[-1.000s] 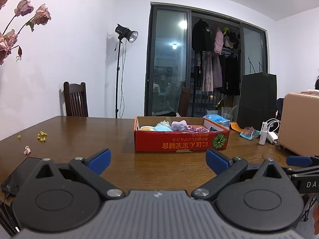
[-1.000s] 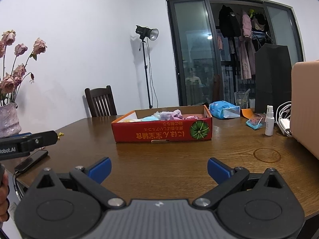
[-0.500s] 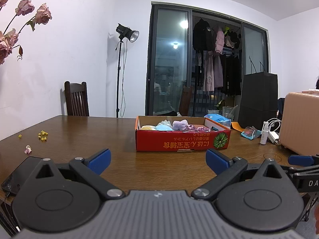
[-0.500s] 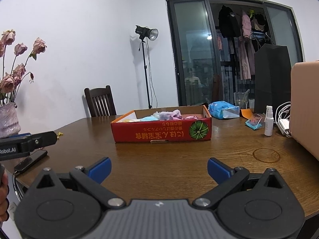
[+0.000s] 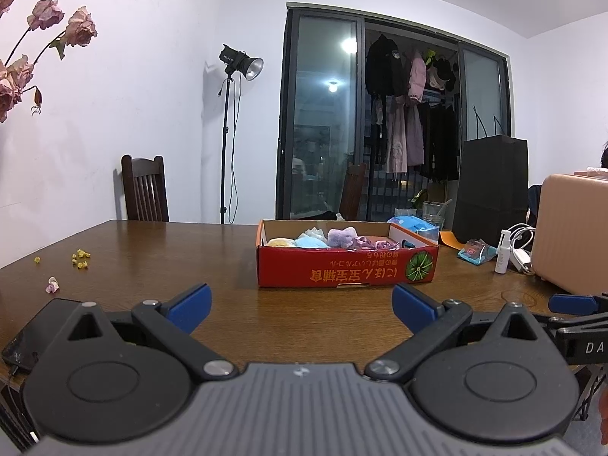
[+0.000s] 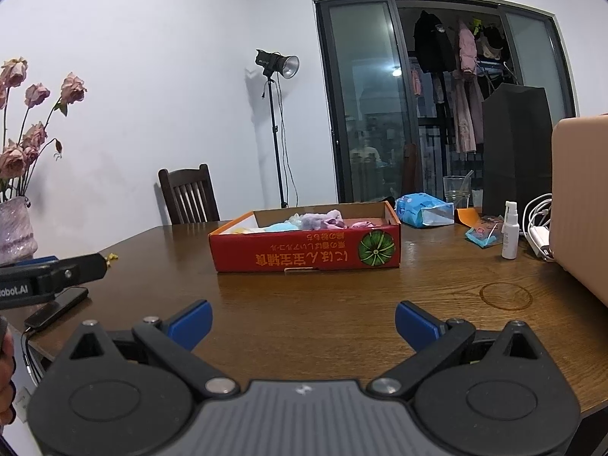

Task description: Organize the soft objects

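Left tongs [image 5: 300,304] gape wide with nothing between the blue fingertips [image 5: 190,301], low over the brown bench [image 5: 159,262]. Ahead stands a red box [image 5: 347,268] holding soft things [image 5: 334,238] in yellow, blue and purple. A phone [image 5: 36,326] lies at the near left edge.

Right tongs [image 6: 303,321] are likewise spread wide and hold nothing. From this view the box [image 6: 306,247] sits mid-bench, with a spray bottle [image 6: 510,230] well apart to its right.

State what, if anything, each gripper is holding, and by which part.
Nothing is held. The left gripper and right gripper are both open and empty, short of the red box of soft items.
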Motion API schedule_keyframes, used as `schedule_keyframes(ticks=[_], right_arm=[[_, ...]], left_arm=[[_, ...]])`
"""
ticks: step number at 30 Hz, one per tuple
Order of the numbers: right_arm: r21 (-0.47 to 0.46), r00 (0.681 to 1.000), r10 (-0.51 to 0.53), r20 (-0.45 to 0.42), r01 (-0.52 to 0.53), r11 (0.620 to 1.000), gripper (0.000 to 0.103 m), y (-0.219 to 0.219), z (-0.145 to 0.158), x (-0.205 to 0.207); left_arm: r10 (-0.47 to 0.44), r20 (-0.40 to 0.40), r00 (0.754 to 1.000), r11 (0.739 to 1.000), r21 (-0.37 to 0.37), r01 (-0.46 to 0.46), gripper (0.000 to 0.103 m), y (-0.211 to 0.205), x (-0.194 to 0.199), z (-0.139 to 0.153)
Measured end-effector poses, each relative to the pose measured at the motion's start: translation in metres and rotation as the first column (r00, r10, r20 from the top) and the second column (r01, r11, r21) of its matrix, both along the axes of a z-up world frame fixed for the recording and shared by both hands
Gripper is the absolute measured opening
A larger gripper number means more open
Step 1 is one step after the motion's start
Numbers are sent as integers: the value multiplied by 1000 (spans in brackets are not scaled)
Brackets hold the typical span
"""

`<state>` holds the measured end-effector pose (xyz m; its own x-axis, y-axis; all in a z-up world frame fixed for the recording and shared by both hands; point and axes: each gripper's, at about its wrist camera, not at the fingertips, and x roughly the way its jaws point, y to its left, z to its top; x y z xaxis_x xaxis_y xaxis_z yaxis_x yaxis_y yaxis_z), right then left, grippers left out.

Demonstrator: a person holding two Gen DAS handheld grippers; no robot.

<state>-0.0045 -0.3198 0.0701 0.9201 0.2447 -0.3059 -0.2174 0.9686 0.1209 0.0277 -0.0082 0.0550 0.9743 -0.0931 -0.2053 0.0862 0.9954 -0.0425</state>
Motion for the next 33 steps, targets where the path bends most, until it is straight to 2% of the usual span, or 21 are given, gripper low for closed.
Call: schedule_keyframes(ticks=[33], right_arm=[[-3, 1000, -3, 9, 3, 1000, 103, -2, 1, -2]], left_arm=[[10, 19, 1000, 1000, -8, -9, 103, -1, -2, 2]])
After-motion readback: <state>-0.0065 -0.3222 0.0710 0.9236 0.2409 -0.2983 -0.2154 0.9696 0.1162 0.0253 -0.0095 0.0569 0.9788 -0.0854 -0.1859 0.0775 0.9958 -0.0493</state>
